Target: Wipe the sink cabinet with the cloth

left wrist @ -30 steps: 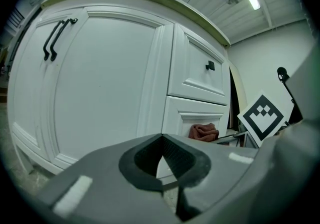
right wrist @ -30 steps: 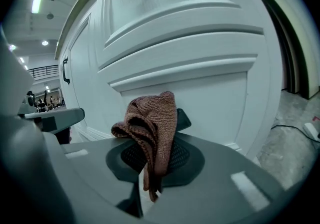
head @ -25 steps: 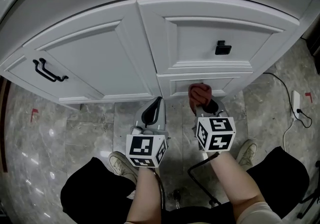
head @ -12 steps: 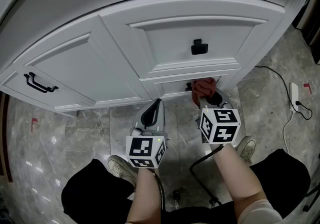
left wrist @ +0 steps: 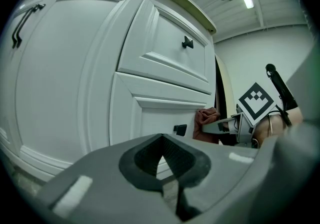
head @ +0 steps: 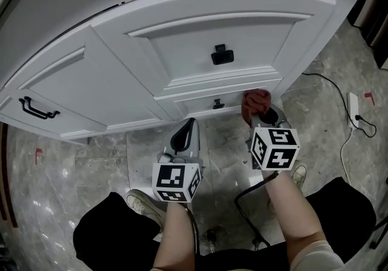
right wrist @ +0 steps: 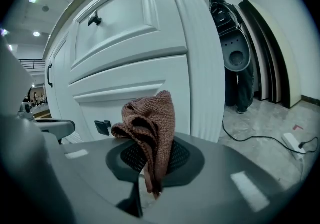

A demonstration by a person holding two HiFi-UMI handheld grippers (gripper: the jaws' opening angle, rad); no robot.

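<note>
Head view: the white sink cabinet fills the upper frame. The left gripper hangs below the cabinet's bottom edge, jaws together with nothing between them. The right gripper is clamped on the brown cloth. The cloth is bunched above the jaws at the right end of the lower drawer, beside the cabinet's right corner post; contact not resolvable. Judged: cloth soft, light, limp. A pinch at the bunched fold suits it and leaves a pad to press.
</note>
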